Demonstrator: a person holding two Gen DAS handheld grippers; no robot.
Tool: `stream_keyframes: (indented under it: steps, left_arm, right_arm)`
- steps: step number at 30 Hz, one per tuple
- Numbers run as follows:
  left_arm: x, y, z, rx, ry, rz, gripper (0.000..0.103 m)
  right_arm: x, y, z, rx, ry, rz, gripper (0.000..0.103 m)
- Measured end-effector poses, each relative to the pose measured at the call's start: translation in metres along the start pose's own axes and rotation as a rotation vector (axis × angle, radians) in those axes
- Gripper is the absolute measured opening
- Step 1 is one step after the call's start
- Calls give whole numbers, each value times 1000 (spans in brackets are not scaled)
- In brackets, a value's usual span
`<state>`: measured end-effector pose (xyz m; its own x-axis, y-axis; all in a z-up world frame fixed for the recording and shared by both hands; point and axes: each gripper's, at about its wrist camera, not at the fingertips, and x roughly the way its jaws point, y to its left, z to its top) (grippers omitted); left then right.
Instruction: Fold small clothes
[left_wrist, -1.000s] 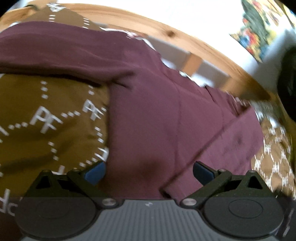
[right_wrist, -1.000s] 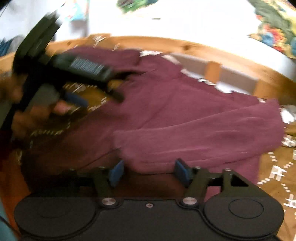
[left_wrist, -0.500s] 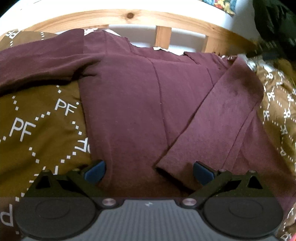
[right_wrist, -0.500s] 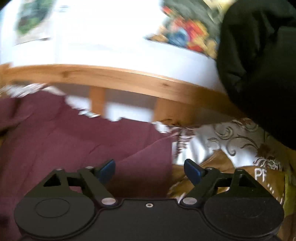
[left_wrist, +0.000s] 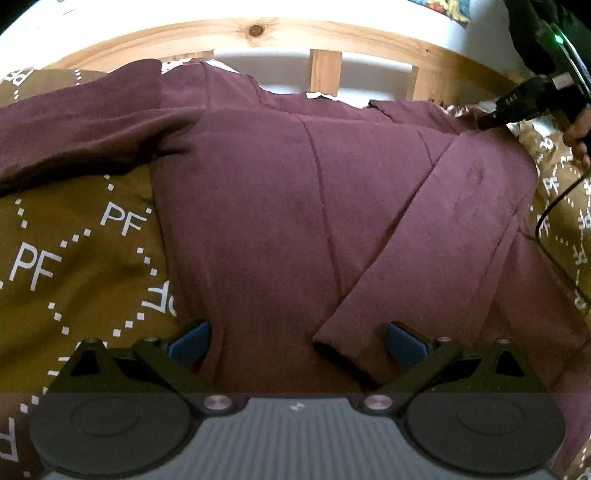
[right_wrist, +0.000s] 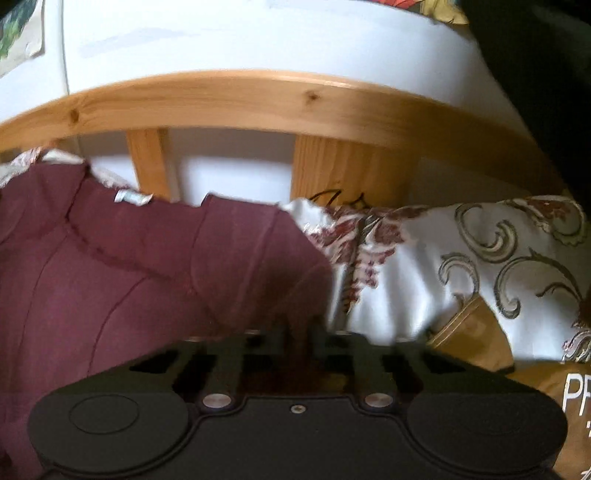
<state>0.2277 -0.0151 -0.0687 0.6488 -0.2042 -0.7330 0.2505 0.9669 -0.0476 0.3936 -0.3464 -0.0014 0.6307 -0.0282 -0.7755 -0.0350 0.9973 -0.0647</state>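
A maroon long-sleeved shirt (left_wrist: 277, 203) lies flat on the bed, neck toward the wooden rail. Its right sleeve (left_wrist: 424, 240) is folded diagonally across the body, and the cuff (left_wrist: 332, 343) ends between my left fingers. The other sleeve (left_wrist: 74, 136) stretches out to the left. My left gripper (left_wrist: 297, 343) hovers open over the lower part of the shirt, gripping nothing. My right gripper (right_wrist: 299, 328) is at the shirt's (right_wrist: 147, 266) right shoulder, its jaws closing with maroon cloth pinched between them. The left wrist view shows the right gripper (left_wrist: 484, 123) touching that shoulder corner.
A brown blanket (left_wrist: 74, 240) printed with white "PF" covers the bed. The wooden bed rail (left_wrist: 258, 33) and a white wall run along the far side. A pale floral cloth (right_wrist: 480, 266) lies right of the shoulder. A black cable (left_wrist: 554, 221) hangs beside a hand (left_wrist: 580, 133).
My right gripper swept from over the shirt's middle to its right shoulder, and its wide jaws came together on the cloth. My left gripper rolled level, then held still.
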Motion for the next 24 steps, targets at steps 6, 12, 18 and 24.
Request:
stream_keyframes:
  steps: [6,12,18,24]
  left_arm:
    - [7,-6,-3,34,-9,35,102]
    - [7,-10,-7,55,-22,51,103]
    - [7,-10,-7,60,-21,51,103]
    - [8,-10,-7,59,-25,51,103]
  right_arm:
    - [-2,-10,2,-12,-92,-64,6]
    - [9,-8,-17,-1,-59,-76,19]
    - [-33,-13,-45,-28,-206,-153,57]
    - [-71,-16,-105,-21,-277,-227,66]
